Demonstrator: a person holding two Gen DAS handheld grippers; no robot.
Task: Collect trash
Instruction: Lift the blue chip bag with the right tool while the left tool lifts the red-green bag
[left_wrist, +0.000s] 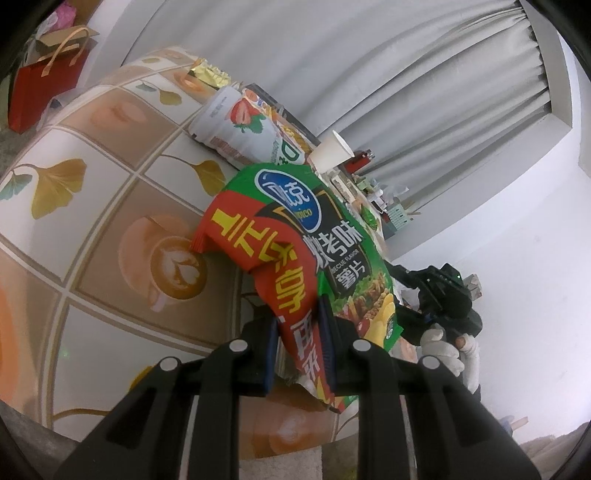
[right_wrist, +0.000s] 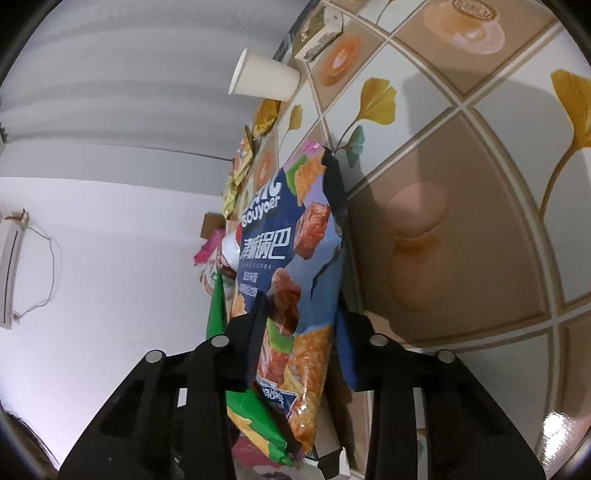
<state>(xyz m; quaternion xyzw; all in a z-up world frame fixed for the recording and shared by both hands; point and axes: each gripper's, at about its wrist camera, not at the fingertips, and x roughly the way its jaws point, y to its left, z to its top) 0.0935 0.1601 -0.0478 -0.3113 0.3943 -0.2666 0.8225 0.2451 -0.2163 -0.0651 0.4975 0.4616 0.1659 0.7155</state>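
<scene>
Pinching a green chip bag (left_wrist: 295, 258), the left tool (left_wrist: 297, 343) hides behind it; right tool (right_wrist: 295, 339) clamps a blue snack bag (right_wrist: 295, 258).

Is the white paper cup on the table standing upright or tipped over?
Upright. The white paper cup stands on its base on the patterned table, open mouth away from it; the right wrist view agrees.

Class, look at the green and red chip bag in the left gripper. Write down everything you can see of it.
The chip bag is glossy crinkled foil or plastic: green, with a red band of yellow Chinese characters, a blue oval logo, "barbecue flavor" wording and pictured chips. It looks limp and creased, held off the patterned tablecloth. The left gripper pinches its lower end between both fingers. The right wrist view shows only a green edge beside the blue snack bag.
</scene>
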